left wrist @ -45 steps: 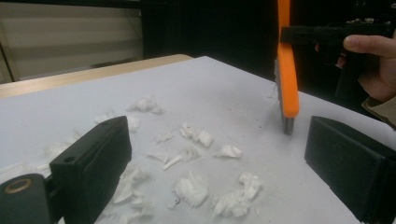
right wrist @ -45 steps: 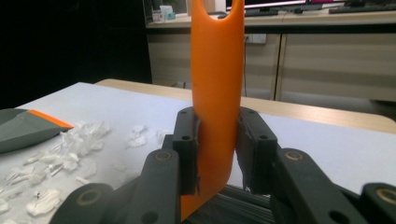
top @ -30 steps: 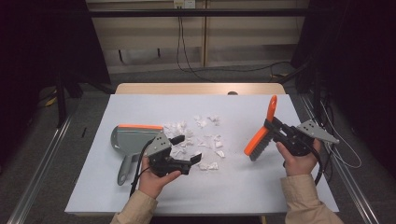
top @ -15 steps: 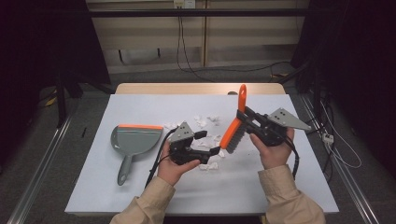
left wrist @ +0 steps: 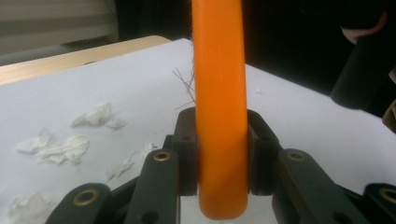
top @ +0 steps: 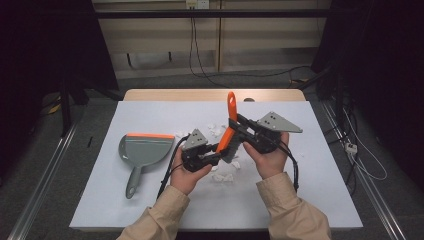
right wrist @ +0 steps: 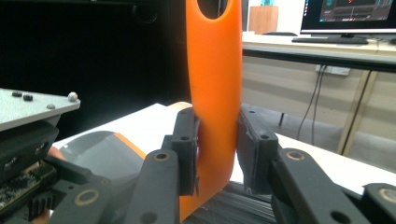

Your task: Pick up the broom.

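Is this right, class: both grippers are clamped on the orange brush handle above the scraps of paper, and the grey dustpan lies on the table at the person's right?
One detail is wrong. In the high view the dustpan lies at the person's left, beside the left gripper. The rest holds: the left gripper and the right gripper are both clamped on the brush handle, above the paper scraps on the table.

Open tabletop (top: 320, 190) right of both hands, paper scraps (top: 222, 176) (small, scattered) and dustpan (top: 142, 150) leftward.
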`<state>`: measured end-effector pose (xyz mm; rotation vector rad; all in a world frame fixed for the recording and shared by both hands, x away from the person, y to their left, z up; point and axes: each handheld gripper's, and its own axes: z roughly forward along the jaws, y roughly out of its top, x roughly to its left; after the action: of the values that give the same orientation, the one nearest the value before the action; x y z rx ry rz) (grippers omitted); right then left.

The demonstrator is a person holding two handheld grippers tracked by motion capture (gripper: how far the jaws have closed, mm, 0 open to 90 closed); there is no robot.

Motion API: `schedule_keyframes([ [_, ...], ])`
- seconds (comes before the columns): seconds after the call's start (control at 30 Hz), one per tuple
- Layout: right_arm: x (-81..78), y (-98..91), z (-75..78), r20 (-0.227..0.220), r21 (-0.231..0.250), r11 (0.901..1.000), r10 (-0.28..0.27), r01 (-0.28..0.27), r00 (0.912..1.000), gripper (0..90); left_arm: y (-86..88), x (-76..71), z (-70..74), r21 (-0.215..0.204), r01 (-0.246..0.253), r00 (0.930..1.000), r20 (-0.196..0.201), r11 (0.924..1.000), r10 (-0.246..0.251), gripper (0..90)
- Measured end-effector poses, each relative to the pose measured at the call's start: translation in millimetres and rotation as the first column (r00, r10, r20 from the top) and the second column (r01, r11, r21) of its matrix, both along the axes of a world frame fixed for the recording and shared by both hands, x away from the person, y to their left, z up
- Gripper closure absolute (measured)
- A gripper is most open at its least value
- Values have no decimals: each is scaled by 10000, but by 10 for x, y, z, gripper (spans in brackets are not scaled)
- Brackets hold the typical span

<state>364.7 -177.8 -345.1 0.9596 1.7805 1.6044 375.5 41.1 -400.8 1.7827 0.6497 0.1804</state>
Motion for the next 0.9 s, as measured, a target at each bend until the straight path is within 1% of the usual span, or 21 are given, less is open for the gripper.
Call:
schedule_keyframes([
  [0.03,7,27,5,-60,61,9999,-95,96,9999,703,10,-10,-4,-25,-157,9999,63,9999,157,708],
  [0.07,16,58,7,-33,21,10000,-91,91,10000,698,23,-19,-8,-32,-310,9995,85,9995,310,708],
  [0.1,26,87,11,-59,-32,10000,-86,86,9999,661,39,-27,-13,-87,-441,9990,116,9990,442,708],
  [0.17,40,151,18,-195,56,10000,13,-12,9998,577,69,-37,-17,-230,-780,9968,161,9967,784,709],
  [0.23,33,209,7,-514,0,9998,-221,221,9984,484,120,-32,-4,-363,-1185,9925,247,9923,1195,708],
  [0.27,27,230,-5,-674,204,9994,-264,278,9974,438,144,-25,8,-412,-1372,9899,298,9897,1385,708],
  [0.3,19,246,-20,-732,361,9991,-202,229,9971,432,169,-20,20,-459,-1557,9870,322,9867,1572,708],
  [0.37,8,294,-55,-933,288,9993,-190,218,9955,398,203,-14,37,-469,-1829,9820,385,9820,1847,708],
  [0.4,14,320,-81,-1116,343,9993,-134,173,9937,397,210,-16,43,-467,-1962,9795,377,9794,1980,708],
  [0.47,20,378,-122,-1435,472,9986,-186,256,9895,386,221,-15,48,-420,-2122,9755,502,9763,2142,708],
  [0.5,27,410,-136,-1446,515,9984,-135,211,9894,384,213,-21,49,-421,-2148,9748,523,9758,2168,708],
  [0.53,28,443,-145,-1493,503,9983,-216,294,9886,385,194,-34,49,-406,-2151,9744,578,9757,2172,708],
  [0.57,36,482,-156,-1557,624,9974,-261,362,9875,387,181,-47,51,-354,-2191,9730,668,9751,2211,707],
  [0.6,41,509,-160,-1661,772,9962,-261,393,9858,360,171,-66,56,-341,-2288,9706,682,9729,2306,705],
  [0.67,54,556,-168,-1770,586,9953,-660,774,9820,348,170,-84,74,-434,-2360,9673,853,9708,2390,700],
  [0.7,70,572,-174,-1799,632,9948,-678,803,9813,352,169,-97,88,-467,-2386,9657,939,9700,2421,696],
  [0.73,81,578,-181,-1915,684,9930,-812,958,9781,358,165,-108,99,-446,-2358,9653,1050,9708,2393,694],
  [0.77,94,581,-188,-2027,814,9909,-893,1076,9752,361,156,-126,108,-467,-2459,9624,1070,9682,2496,690],
  [0.8,103,582,-191,-2115,977,9896,-833,1058,9738,366,166,-124,111,-409,-2401,9627,1186,9699,2433,689],
  [0.83,114,582,-195,-2207,1155,9873,-818,1093,9719,364,166,-129,109,-404,-2413,9616,1246,9696,2445,689],
  [0.9,126,583,-200,-2396,1486,9817,-807,1187,9675,382,161,-138,104,-276,-2476,9576,1448,9685,2490,688],
])
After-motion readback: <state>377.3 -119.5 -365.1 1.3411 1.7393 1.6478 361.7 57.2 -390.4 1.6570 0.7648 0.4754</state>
